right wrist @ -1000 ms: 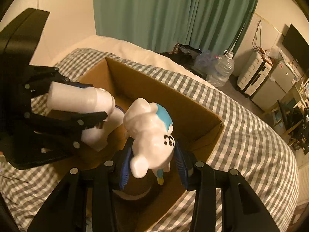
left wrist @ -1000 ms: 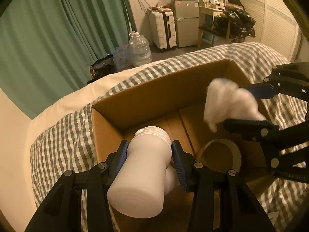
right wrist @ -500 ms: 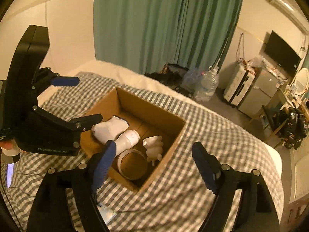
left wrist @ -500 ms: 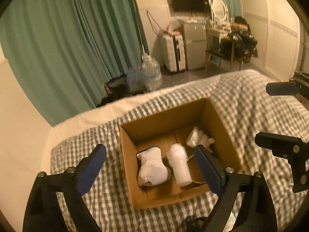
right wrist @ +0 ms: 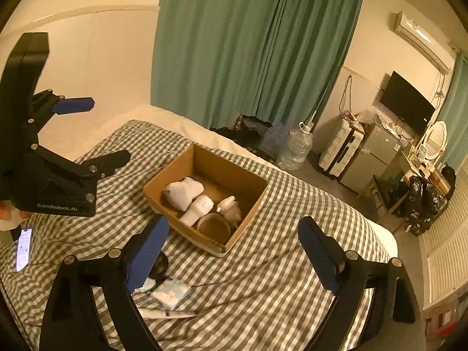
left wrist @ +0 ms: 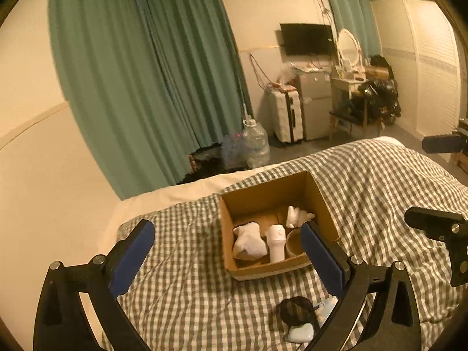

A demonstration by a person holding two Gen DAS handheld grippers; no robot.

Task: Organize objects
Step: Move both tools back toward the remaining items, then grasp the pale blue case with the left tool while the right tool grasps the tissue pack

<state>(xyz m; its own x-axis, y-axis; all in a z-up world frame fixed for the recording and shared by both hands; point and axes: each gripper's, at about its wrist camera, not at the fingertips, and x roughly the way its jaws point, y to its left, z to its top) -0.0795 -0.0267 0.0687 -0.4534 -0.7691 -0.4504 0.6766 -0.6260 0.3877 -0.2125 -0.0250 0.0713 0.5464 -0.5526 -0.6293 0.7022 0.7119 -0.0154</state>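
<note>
box: open cardboard box [left wrist: 273, 193] sitting on the bed, flaps up, roughly mid-blanket and closer to the curtain side

inside the box: four things. a white sock-ish bundle [left wrist: 248, 241] on the left, a white bottle [left wrist: 276, 242] lying next to it and touching it, a tape roll [left wrist: 294, 244] on the other side of the bottle, and a little white figure [left wrist: 297, 216] behind the roll toward the far wall of the box

same stuff from the right cam: box [right wrist: 172, 172], bundle [right wrist: 182, 191], bottle [right wrist: 199, 209], tape roll [right wrist: 213, 226], figure [right wrist: 231, 207], all packed close together

left tool: [left wrist: 226, 256] spread wide, nothing in it, jaws have just been opening. blue pads [left wrist: 133, 256] hang above the blanket with the box showing between them, well clear of it. also visible from the right cam at the left edge [right wrist: 96, 130], empty there too

right tool: [right wrist: 232, 257] also wide apart and empty, jaws have just been opening as well, held up above the near corner of the box. pokes into the left cam at the right edge [left wrist: 438, 181]

loose bits on the blanket: sunglasses [left wrist: 297, 310] and a small pale case [left wrist: 299, 333] near the left tool, a tissue pack [right wrist: 171, 292] and a white pen-like thing [right wrist: 166, 313] near the right one, a lit phone [right wrist: 23, 248] at the far left

bed: grey-and-white checked blanket [left wrist: 204, 292]

room: green curtains [left wrist: 146, 87], water jug [left wrist: 257, 146], white suitcase [left wrist: 286, 115], TV on the wall [left wrist: 307, 38]
</note>
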